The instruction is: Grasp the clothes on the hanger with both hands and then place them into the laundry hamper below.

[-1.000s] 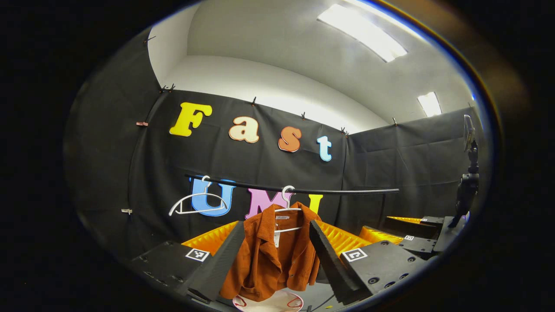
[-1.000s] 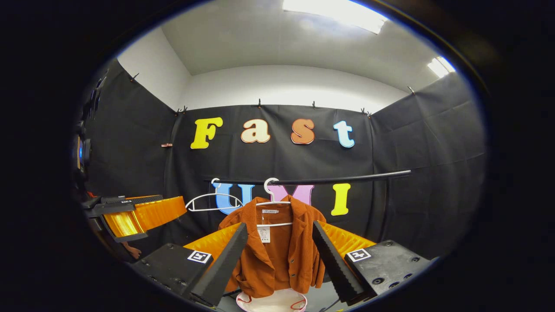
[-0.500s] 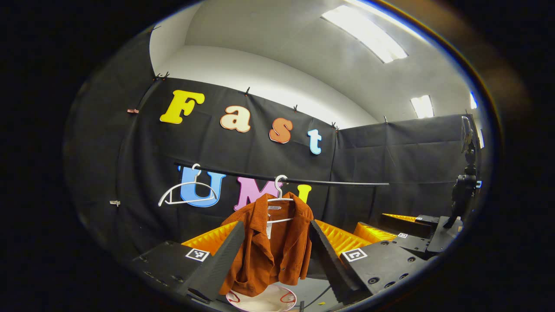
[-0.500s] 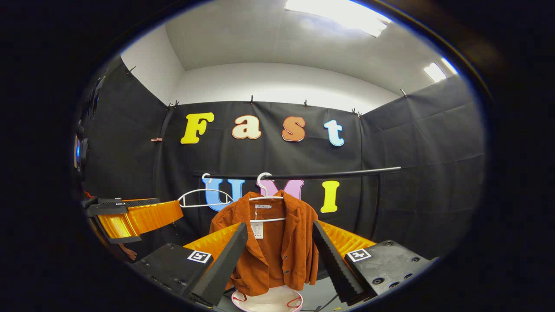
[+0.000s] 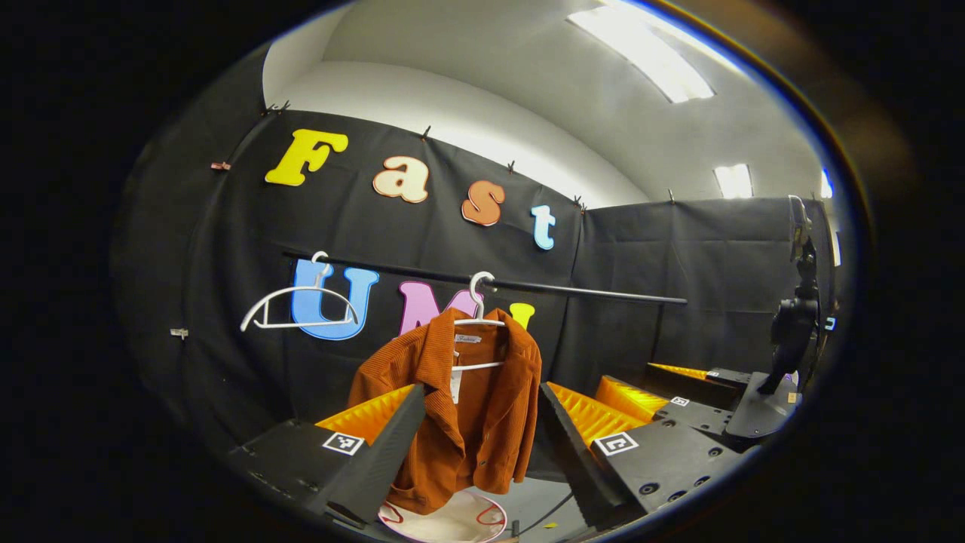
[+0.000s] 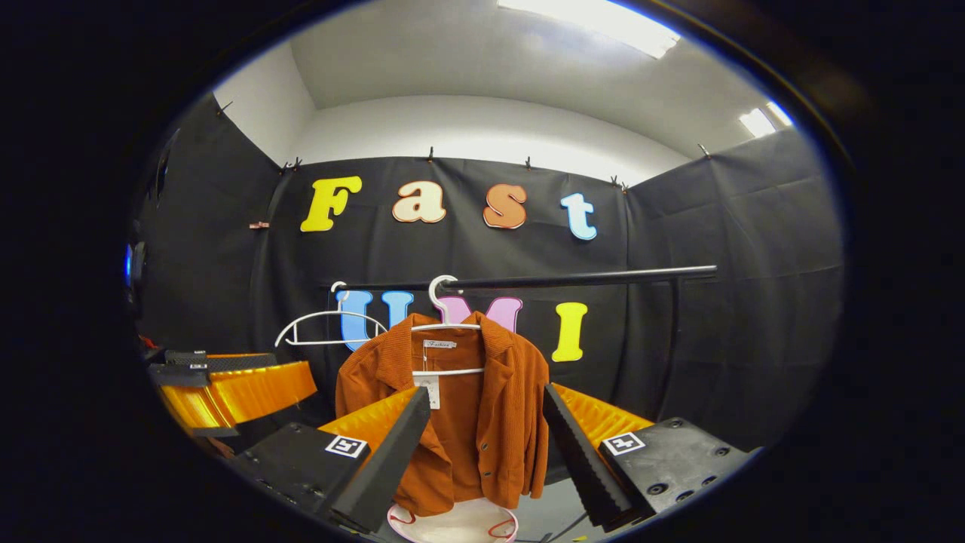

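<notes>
Hanging from a white hanger on the black rail, the rust-orange corduroy jacket sat roughly mid-rail, front open, a paper tag at the collar. In left gripper view the left gripper had both fingers spread wide apart w/ nothing between them; jacket showed in the gap but farther off, not touched. Right gripper view was much the same: right gripper was spread wide too, gripping nothing, jacket framed between its fingers, no contact. A 2nd hanger, bare & white, hung on the rail just to the left of the jacket's hanger. Below the jacket's hem was the white hamper w/ red trim, rim only partly seen, directly under the garment; also seen at bottom of left gripper view. Other gripper showed far right in left gripper view, near a black stand; in right gripper view it showed far left. Ceiling lights were on overhead.
</notes>
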Demonstrator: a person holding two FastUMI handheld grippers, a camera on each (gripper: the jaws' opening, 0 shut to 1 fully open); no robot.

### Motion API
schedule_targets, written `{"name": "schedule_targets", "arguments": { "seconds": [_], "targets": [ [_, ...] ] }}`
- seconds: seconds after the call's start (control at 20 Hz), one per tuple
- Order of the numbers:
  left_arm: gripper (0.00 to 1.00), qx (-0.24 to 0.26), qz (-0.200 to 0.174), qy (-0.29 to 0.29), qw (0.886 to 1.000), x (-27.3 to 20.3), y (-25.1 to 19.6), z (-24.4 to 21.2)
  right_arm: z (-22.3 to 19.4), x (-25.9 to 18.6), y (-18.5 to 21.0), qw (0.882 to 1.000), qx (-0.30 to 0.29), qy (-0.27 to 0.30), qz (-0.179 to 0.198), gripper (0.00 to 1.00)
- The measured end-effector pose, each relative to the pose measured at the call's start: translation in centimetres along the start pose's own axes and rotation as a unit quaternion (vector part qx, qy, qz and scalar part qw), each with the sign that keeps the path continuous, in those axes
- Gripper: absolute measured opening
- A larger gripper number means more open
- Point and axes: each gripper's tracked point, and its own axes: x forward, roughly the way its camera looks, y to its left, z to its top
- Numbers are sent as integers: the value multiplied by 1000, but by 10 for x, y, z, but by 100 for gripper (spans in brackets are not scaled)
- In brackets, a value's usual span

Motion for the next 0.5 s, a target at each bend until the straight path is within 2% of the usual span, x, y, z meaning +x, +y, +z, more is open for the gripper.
{"name": "schedule_targets", "arguments": {
  "seconds": [0.25,0.4,0.5],
  "targets": [
    [95,-15,35,5,999,71,5,-47,-33,76,-9,999,3,12,50,98],
    [95,-44,70,13,996,106,17,-75,-56,108,-13,996,0,24,83,97],
    [95,-60,102,27,993,125,30,-96,-69,126,-23,996,-1,27,89,98]
  ]
}}
